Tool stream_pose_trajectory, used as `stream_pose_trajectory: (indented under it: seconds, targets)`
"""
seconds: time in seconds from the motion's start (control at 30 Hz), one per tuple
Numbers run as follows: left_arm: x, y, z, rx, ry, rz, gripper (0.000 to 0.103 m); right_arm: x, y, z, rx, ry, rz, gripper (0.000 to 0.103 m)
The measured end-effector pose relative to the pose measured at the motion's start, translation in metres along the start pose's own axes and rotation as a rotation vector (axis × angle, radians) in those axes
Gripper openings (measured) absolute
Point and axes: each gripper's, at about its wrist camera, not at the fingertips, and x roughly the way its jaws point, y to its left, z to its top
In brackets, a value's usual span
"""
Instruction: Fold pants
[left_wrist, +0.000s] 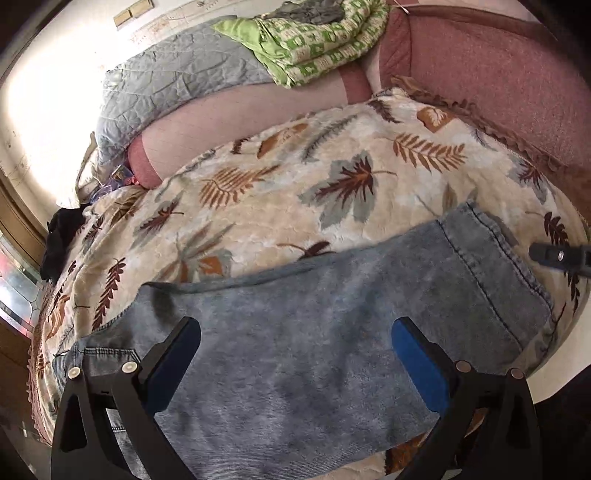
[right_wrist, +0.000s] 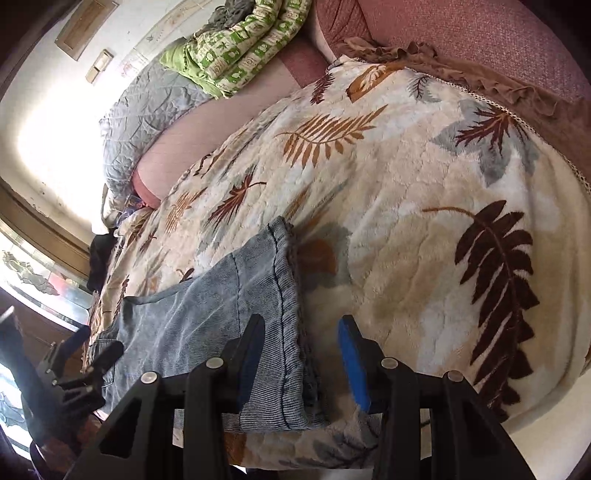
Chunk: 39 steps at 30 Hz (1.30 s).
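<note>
Faded blue denim pants (left_wrist: 314, 332) lie folded flat on a leaf-print blanket (left_wrist: 295, 177) on a bed. My left gripper (left_wrist: 295, 328) is open, hovering over the middle of the pants, its blue-padded fingers apart and empty. My right gripper (right_wrist: 301, 332) is open above the hemmed leg end of the pants (right_wrist: 236, 306), one finger over the denim and one over the blanket. The right gripper's tip (left_wrist: 554, 254) shows at the right edge of the left wrist view. The left gripper (right_wrist: 81, 358) shows at the lower left of the right wrist view.
A green patterned quilt (left_wrist: 314, 40) and a grey quilted cover (left_wrist: 166, 85) lie at the far end of the bed. A pink upholstered headboard (left_wrist: 498, 66) runs along the right. A dark cloth (left_wrist: 59, 236) lies at the left edge by a window.
</note>
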Motion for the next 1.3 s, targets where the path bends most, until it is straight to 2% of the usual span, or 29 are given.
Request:
stream_pose_trajectory:
  seconds: [0.17,0.27,0.37,0.43,0.5,0.63,0.8,0.87,0.97,1.1,1.2,1.3]
  targets:
    - [0.027,0.012,-0.015,-0.021,0.089,0.047,0.103,-0.002,0.023,-0.006,-0.076,-0.026,0.077,0.045]
    - [0.048,0.027,-0.026,-0.064,0.166,0.071,0.103,0.013,0.046,-0.015,-0.15,0.027,0.103,0.045]
    - [0.066,0.038,-0.034,-0.096,0.205,0.087,0.103,0.033,0.067,-0.028,-0.242,0.083,0.046,0.045]
    - [0.071,0.044,-0.033,-0.122,0.202,0.067,0.103,0.046,0.074,-0.036,-0.292,0.128,-0.021,0.045]
    - [0.076,0.047,-0.031,-0.13,0.186,0.067,0.103,0.046,0.074,-0.039,-0.32,0.124,-0.046,0.043]
    - [0.087,0.048,-0.023,-0.114,0.162,0.067,0.103,0.044,0.066,-0.043,-0.321,0.153,-0.054,0.039]
    - [0.091,0.066,-0.013,-0.186,0.204,0.022,0.103,0.041,0.062,-0.038,-0.285,0.159,-0.029,0.038]
    - [0.084,0.086,-0.011,-0.226,0.177,0.08,0.103,0.036,0.066,-0.035,-0.273,0.135,-0.011,0.04]
    - [0.077,0.122,-0.009,-0.277,0.167,0.126,0.103,0.037,0.078,-0.031,-0.26,0.106,0.039,0.04]
    - [0.074,0.175,-0.011,-0.278,0.171,0.232,0.103,0.041,0.11,-0.031,-0.303,0.066,0.112,0.04]
    - [0.065,0.208,-0.026,-0.323,0.194,0.24,0.103,0.055,0.144,-0.027,-0.361,0.089,0.213,0.04]
    - [0.049,0.224,-0.055,-0.38,0.187,0.21,0.103,0.077,0.182,-0.023,-0.428,0.151,0.287,0.04]
